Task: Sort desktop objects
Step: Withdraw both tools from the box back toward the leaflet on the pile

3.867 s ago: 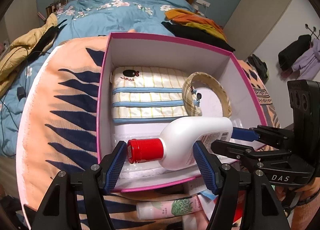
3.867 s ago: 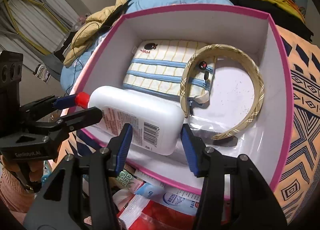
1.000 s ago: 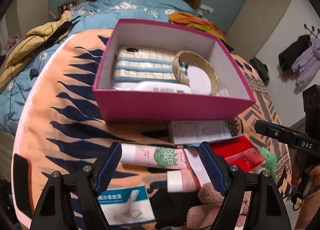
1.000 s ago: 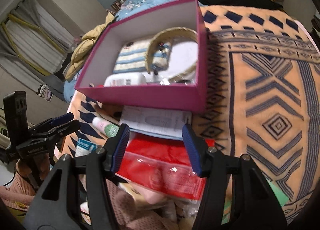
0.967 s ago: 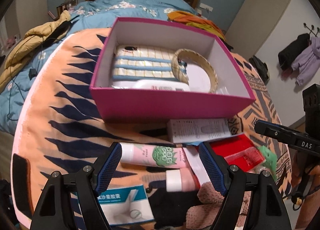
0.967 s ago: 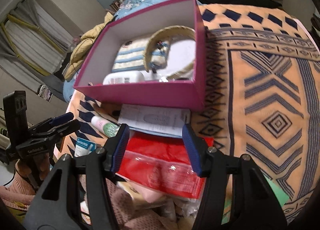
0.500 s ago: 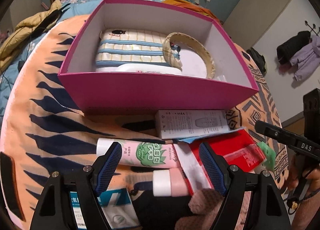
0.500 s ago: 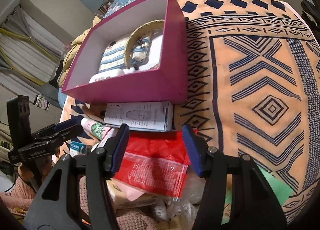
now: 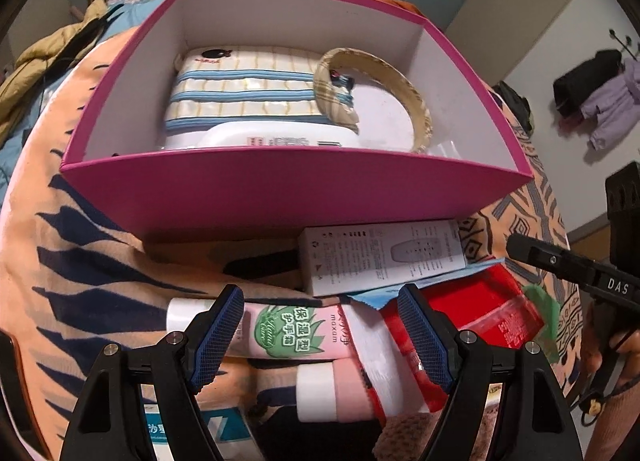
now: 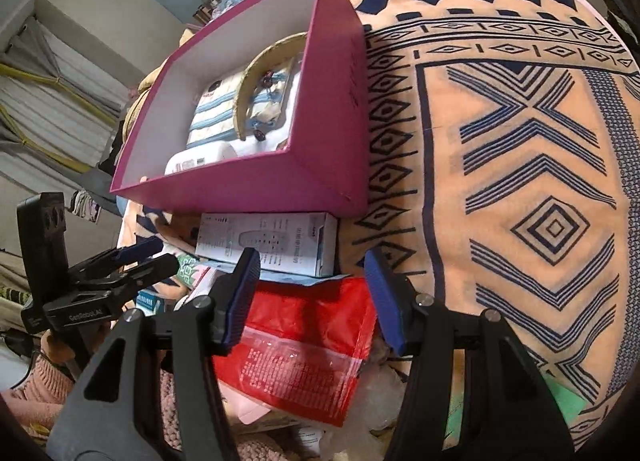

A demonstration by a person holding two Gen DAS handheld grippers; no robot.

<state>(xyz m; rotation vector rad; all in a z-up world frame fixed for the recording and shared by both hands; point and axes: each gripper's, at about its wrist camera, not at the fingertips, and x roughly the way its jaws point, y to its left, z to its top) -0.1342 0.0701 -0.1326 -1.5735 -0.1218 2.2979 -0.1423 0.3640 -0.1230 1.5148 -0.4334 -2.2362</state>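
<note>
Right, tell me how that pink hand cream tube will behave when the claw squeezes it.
The pink hand cream tube looks soft-walled, so it will probably dent. It lies flat with a round white cap, so it may roll. The left claw is open above it.

magenta box (image 9: 280,189), striped pouch (image 9: 244,93)

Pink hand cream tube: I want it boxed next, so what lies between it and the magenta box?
In the left wrist view, a white printed carton lies partly between the pink hand cream tube and the magenta box; leftward, only patterned blanket.

White bottle (image 9: 256,137) half behind box wall (image 9: 280,189)
</note>
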